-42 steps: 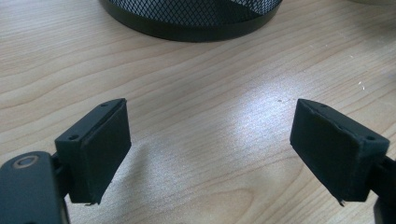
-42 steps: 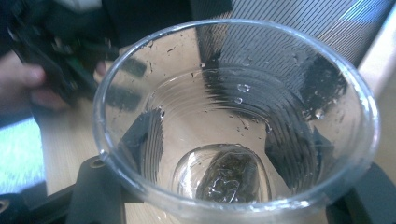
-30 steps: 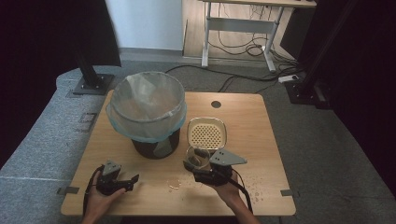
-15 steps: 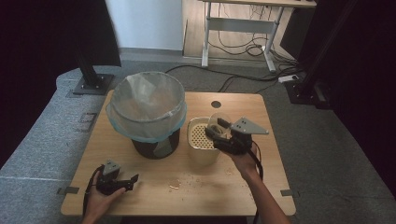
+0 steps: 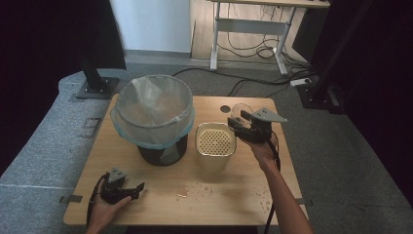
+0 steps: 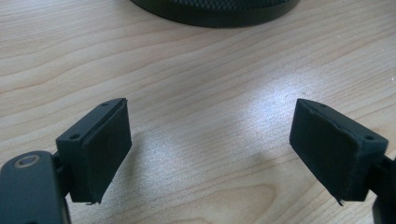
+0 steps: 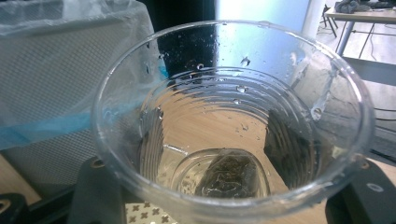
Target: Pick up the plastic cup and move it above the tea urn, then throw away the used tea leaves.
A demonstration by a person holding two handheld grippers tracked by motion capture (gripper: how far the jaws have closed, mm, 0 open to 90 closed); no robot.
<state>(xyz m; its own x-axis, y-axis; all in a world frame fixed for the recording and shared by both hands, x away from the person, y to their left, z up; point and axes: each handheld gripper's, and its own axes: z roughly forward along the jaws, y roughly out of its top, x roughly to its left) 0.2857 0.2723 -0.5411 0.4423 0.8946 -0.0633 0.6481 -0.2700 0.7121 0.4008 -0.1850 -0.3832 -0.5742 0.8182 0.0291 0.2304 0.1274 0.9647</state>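
- Held in right tongs (image 5: 238, 124): cup (image 7: 233, 116), clamped at the sides, pads dark through the wall; raised off the desk (image 5: 234, 195), just right of the strainer pot (image 5: 215, 141) and near the desk's cable hole.
- Judged largely drained: in the right gripper view little or no liquid at the bottom, only droplets clinging to the inner wall.
- Left in the cup: tea bag (image 7: 229, 175), dark, wet, slumped on the base.
- Judged outstanding: tea bag into the bin (image 5: 160, 153), cup put down or discarded. Not confirmable from the frames whether the pot has received the liquid.
- Left tongs (image 6: 210, 140): wide, nothing between them, resting low at the near left of the desk, pointed towards the bin base.
- Cup: thin clear plastic, round, ribbed lower wall, rolled rim; light and easily crushed by the look of it.
- Strainer pot: cream, rounded-square, perforated top with an even grid of holes.
- Bin: black mesh, round, lined with a translucent bag (image 5: 151, 105), blue band folded over the rim.
- Desk: pale wood-grain, smooth, slight sheen; splashes (image 5: 199, 187) scattered on the near middle, so possibly slippery there.
- Tong pads: black, flat, matt, rubbery in appearance.
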